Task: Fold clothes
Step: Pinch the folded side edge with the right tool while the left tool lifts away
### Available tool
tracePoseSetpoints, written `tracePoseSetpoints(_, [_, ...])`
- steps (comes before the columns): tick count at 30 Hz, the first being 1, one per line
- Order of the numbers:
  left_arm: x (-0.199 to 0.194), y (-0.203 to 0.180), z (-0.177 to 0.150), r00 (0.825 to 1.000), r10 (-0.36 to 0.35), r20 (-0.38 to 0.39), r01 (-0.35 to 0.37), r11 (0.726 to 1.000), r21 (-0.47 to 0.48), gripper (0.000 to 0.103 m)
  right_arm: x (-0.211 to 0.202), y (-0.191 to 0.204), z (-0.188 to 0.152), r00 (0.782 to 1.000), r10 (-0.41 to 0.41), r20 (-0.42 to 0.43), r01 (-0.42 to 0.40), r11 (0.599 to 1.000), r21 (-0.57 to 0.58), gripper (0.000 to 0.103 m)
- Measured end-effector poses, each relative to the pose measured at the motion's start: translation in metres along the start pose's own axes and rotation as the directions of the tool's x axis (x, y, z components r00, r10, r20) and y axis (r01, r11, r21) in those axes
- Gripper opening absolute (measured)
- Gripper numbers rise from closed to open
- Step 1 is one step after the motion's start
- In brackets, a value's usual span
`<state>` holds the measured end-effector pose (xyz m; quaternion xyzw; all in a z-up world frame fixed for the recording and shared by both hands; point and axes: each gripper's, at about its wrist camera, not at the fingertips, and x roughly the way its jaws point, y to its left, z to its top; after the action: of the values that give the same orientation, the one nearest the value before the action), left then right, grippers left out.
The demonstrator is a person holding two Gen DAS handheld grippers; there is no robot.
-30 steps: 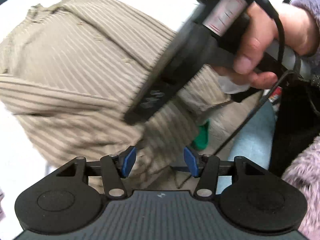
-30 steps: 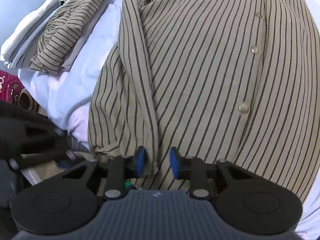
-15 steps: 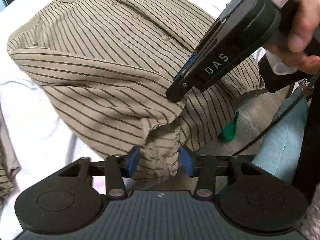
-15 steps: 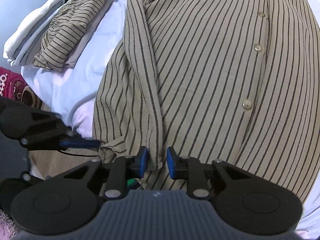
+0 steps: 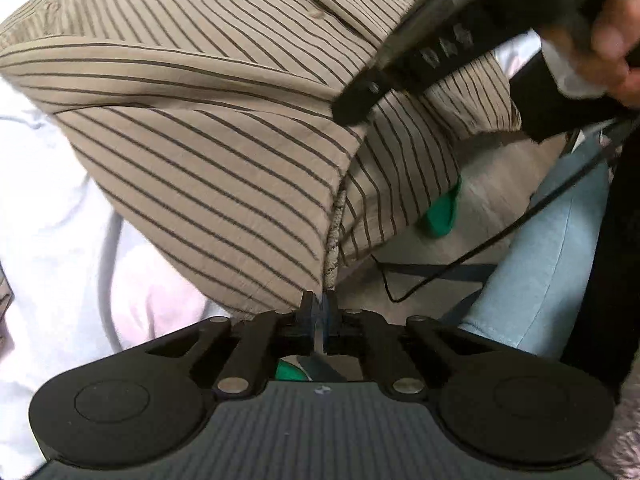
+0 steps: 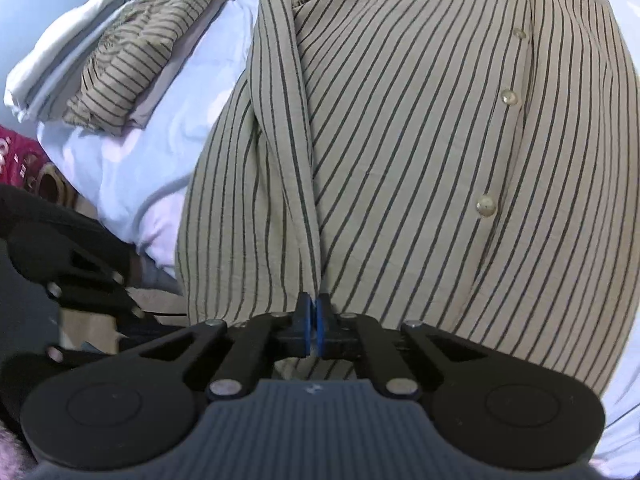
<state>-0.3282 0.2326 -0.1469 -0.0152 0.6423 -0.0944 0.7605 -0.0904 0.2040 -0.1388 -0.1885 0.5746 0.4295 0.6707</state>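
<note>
Jaws on both grippers are now pressed together on cloth: half a second ago the blue pads stood apart with fabric between them; now the left gripper is pinched on the lower edge of the striped button-up shirt, and the right gripper is pinched on a raised ridge of the same shirt near its hem. The shirt is spread button-side up on the bed, covered in a pale sheet, with its lower part hanging over the bed's edge toward the floor. From the left wrist view, the cloth between the two grips is drawn taut and lifted into a crease, with the sleeve lying across the body. By judgement, both grasps have been secured and a fold of the side or hem is in hand. A stack of folded clothes lies at the far left of the bed, a like striped piece on top. Pale lettering on the right gripper's body is blurred now and cannot be read. A red printed item at the left edge carries marks too cut off to read.
</note>
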Motion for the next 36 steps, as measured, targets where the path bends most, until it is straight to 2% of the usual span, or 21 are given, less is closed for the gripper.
tracePoseSetpoints(2, [-0.007,0.003,0.002,1.000,-0.001,0.012,0.001,1.000,-0.002,0.020,0.001,0.001,0.000,1.000,-0.009,-0.002,0.009,1.000,-0.011,0.004])
tracePoseSetpoints(3, [-0.009,0.004,0.001,1.000,0.003,0.020,-0.003,1.000,-0.004,0.023,0.002,0.001,0.000,1.000,-0.014,-0.004,0.014,1.000,-0.016,0.004])
tracePoseSetpoints(7, [-0.024,0.011,0.008,0.998,0.043,0.055,-0.044,0.999,0.010,0.025,0.005,0.002,0.000,1.000,-0.023,-0.009,0.023,0.999,-0.031,0.004])
tracePoseSetpoints(11, [-0.039,0.030,0.019,0.988,0.120,0.098,-0.123,0.992,0.026,0.025,0.007,0.002,0.001,1.000,-0.023,-0.015,0.022,0.999,-0.035,0.004])
tracePoseSetpoints(13, [-0.051,0.045,0.024,0.971,0.184,0.152,-0.193,0.980,0.047,0.025,0.008,0.001,0.000,1.000,-0.021,-0.017,0.020,0.999,-0.033,0.004])
tracePoseSetpoints(16, [-0.058,0.064,0.032,0.933,0.286,0.218,-0.311,0.946,0.090,0.025,0.008,0.000,0.001,1.000,-0.015,-0.018,0.015,1.000,-0.027,0.004])
tracePoseSetpoints(19, [-0.057,0.084,0.039,0.885,0.388,0.258,-0.432,0.891,0.141,0.025,0.008,-0.001,0.001,1.000,-0.009,-0.021,0.009,1.000,-0.024,0.004])
tracePoseSetpoints(23, [-0.055,0.112,0.050,0.803,0.506,0.315,-0.576,0.795,0.191,0.025,0.008,-0.003,0.001,1.000,-0.003,-0.025,0.002,1.000,-0.019,0.004])
tracePoseSetpoints(26, [-0.052,0.142,0.060,0.764,0.556,0.326,-0.625,0.763,0.164,0.025,0.009,-0.005,0.001,1.000,0.007,-0.030,-0.007,1.000,-0.009,0.004])
tracePoseSetpoints(28, [-0.053,0.159,0.066,0.735,0.584,0.343,-0.663,0.726,0.183,0.025,0.009,-0.007,0.001,0.999,0.016,-0.035,-0.016,1.000,0.000,0.004])
tracePoseSetpoints(31, [-0.050,0.173,0.074,0.689,0.609,0.392,-0.720,0.639,0.272,0.025,0.010,-0.011,0.001,0.999,0.030,-0.043,-0.029,0.999,0.014,0.004])
tracePoseSetpoints(33, [-0.043,0.181,0.080,0.665,0.612,0.428,-0.746,0.569,0.346,0.025,0.010,-0.014,0.001,0.998,0.039,-0.048,-0.038,0.999,0.024,0.004])
tracePoseSetpoints(36, [-0.021,0.195,0.092,0.632,0.626,0.456,-0.766,0.417,0.489,0.025,0.010,-0.017,0.001,0.997,0.053,-0.055,-0.051,0.998,0.038,0.004])
